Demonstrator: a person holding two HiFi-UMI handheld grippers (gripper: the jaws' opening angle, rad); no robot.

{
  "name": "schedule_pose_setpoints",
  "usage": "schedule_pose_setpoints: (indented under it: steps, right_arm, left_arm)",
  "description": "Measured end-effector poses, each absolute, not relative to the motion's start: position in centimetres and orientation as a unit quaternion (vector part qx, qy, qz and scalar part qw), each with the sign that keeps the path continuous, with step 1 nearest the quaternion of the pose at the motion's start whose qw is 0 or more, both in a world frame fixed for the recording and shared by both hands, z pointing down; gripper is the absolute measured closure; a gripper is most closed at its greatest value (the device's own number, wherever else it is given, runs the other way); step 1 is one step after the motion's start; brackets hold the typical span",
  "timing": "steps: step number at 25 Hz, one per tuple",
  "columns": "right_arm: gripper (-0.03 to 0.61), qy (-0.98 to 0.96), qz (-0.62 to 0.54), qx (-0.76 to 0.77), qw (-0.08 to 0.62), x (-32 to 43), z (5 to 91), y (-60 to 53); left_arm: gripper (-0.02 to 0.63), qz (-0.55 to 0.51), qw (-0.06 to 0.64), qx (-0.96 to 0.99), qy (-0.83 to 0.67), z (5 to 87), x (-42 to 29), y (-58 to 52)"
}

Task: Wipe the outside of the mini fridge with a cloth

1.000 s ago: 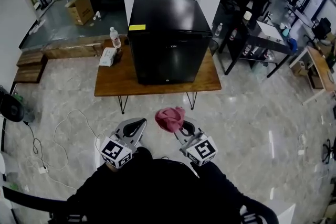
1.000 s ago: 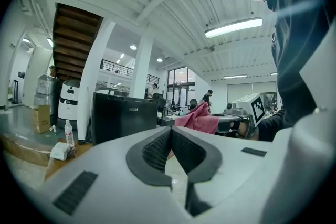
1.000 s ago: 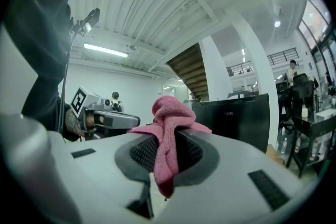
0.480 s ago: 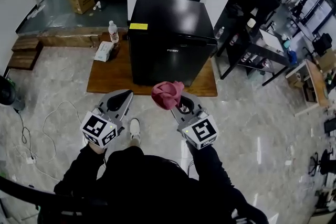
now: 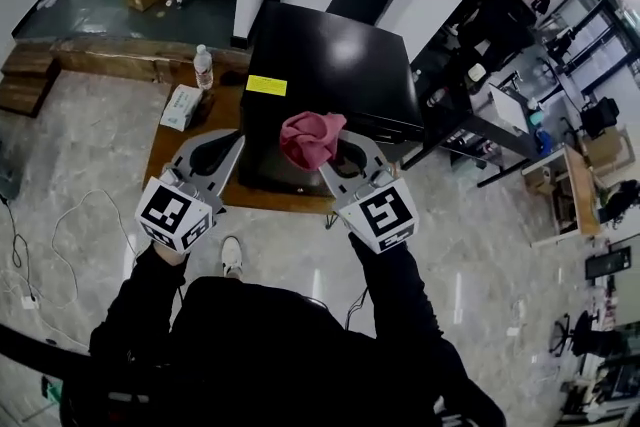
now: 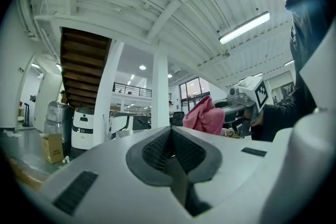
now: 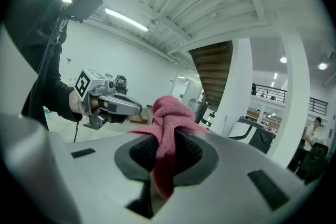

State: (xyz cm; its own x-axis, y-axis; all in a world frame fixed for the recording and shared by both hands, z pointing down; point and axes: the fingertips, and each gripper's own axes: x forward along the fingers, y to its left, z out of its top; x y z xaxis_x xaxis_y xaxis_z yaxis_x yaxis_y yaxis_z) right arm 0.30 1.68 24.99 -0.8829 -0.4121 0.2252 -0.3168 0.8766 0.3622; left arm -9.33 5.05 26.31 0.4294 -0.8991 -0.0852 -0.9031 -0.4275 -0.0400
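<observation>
The cloth (image 7: 167,113) is a pink wad, soft and light. It is pinched at its middle in our right gripper (image 7: 165,150), whose jaws are clamped on it, so a loose bunch stands up past the tips. We judge that this free bunch should meet the surface, since the fabric will fold and drag rather than push back. The fridge (image 5: 330,65) sits just ahead of it on a low wooden table (image 5: 218,115). It is a black box, glossy on top with a yellow sticker (image 5: 261,85). It looks heavy and stiff enough to stay put under wiping, and probably slick. Our left gripper (image 6: 170,150) hangs beside the right, its jaws closed on nothing. A bottle (image 5: 203,67) and a tissue pack (image 5: 180,106) stand left of the fridge.
</observation>
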Motion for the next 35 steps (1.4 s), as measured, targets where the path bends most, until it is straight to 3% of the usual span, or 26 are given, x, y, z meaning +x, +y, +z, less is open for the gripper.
schedule_pose_setpoints:
  steps: [9,16,26,35]
  right_arm:
    - [0.523,-0.936,-0.182,0.151,0.259,-11.8,27.2,-10.7]
    - [0.526,-0.904,-0.189,0.104,0.369,-16.2,32.6,-13.7]
    - [0.528,-0.911,-0.138,0.094,0.377,-12.9,33.5,-14.7]
    - [0.528,-0.915,-0.094,0.118,0.374,-2.2,32.8,-17.1]
  left_arm:
    - [0.609,0.023,0.033,-0.841,0.539,26.3,-17.4,-5.9]
    - [0.609,0.007,0.014,-0.853,0.522,27.9,-20.0,-11.2]
    - [0.609,-0.008,0.009,-0.864,0.504,25.7,-15.4,-12.5]
    - [0.609,-0.017,0.03,-0.878,0.478,22.0,-4.5,-13.0]
